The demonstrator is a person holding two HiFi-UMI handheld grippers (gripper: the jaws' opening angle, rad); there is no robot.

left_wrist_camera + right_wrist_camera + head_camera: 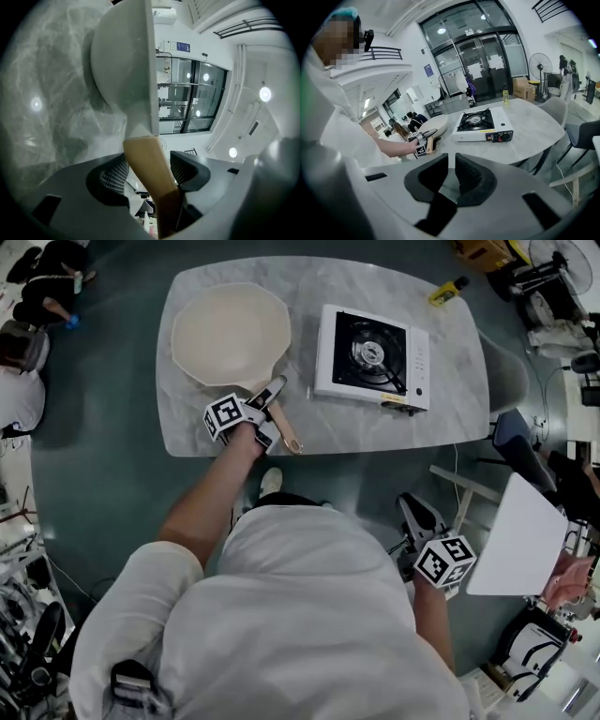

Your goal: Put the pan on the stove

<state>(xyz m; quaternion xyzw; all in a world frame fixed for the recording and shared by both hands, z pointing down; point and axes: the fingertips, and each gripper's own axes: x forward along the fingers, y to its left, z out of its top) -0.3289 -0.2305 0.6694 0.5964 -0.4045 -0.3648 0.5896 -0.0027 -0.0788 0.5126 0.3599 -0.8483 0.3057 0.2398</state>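
The pan [230, 334] is cream, and its handle [289, 435] is light tan wood. The stove [372, 357] is white with a black burner well. The table [309, 423] is pale grey marble with faint veins. The left gripper [269, 401] and right gripper [415, 517] each carry a white cube with black square markers. Their ribbed pads [115, 176] are black. The bottle [448, 292] is yellow and the floor [112, 474] is dark grey-green.

Bright, even overhead light from ceiling lamps [265, 93]; soft glare on the table [36, 104]; fisheye bending, black corners in gripper views.
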